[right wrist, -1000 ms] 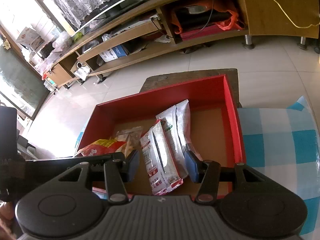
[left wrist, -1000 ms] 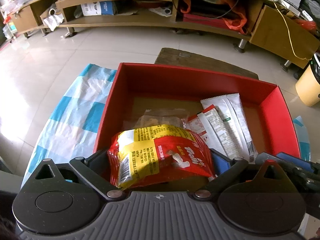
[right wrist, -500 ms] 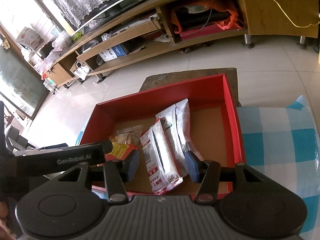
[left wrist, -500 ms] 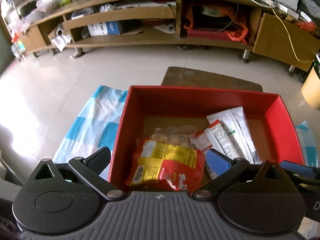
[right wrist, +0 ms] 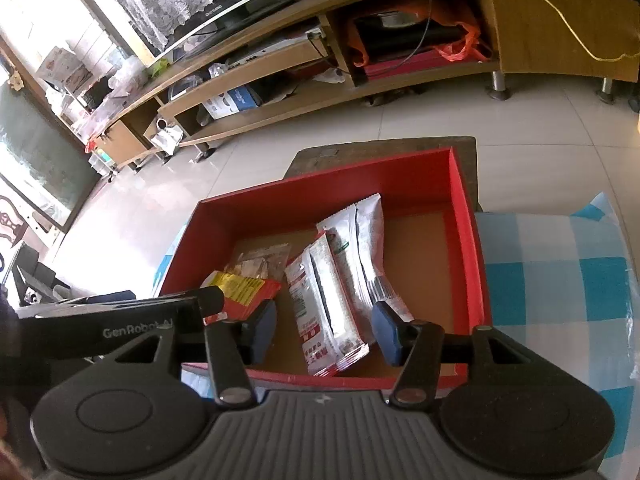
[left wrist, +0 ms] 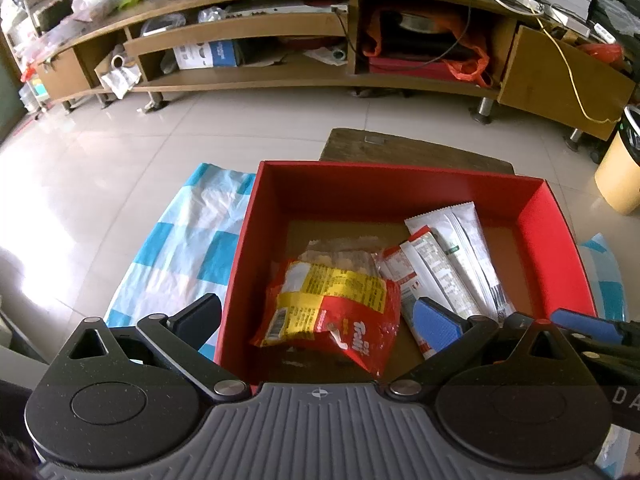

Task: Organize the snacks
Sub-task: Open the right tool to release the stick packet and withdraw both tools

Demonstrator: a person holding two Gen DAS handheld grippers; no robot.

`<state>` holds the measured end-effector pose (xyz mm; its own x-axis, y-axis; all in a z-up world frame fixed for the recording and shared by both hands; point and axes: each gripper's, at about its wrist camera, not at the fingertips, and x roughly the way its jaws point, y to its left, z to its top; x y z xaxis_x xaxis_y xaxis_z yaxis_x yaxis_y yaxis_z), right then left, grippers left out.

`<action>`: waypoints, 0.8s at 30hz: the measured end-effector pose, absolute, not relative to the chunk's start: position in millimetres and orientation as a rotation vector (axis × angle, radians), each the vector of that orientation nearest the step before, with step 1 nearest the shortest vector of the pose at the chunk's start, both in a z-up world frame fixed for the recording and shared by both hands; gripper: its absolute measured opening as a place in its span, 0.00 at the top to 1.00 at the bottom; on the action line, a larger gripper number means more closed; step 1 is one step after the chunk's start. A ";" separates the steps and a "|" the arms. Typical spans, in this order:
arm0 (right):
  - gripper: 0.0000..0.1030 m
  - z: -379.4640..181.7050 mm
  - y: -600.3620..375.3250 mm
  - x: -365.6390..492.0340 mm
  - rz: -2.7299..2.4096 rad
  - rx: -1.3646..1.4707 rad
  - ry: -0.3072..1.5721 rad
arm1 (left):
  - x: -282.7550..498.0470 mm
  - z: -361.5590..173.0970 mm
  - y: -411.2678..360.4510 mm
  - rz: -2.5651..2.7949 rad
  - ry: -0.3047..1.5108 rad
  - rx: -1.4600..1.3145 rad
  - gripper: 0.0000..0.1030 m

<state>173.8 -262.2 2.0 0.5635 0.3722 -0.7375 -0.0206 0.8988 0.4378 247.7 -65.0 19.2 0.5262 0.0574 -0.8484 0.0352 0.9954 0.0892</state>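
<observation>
The crinkly red-and-yellow snack bag has been released by the left tool, whose jaws now stand wide apart above it. It lies flat inside the red cardboard box, beside the white-and-red packets. The right tool, lately widened slightly, grips nothing. That placement is judged complete.

A long wooden TV cabinet lines the far wall across a pale tiled floor; a yellow bin stands far right.
</observation>
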 end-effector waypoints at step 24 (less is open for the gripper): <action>0.47 13.8 -250.6 150.7 0.253 0.319 0.937 | 218.4 24.8 -57.8 0.004 1.013 0.107 0.00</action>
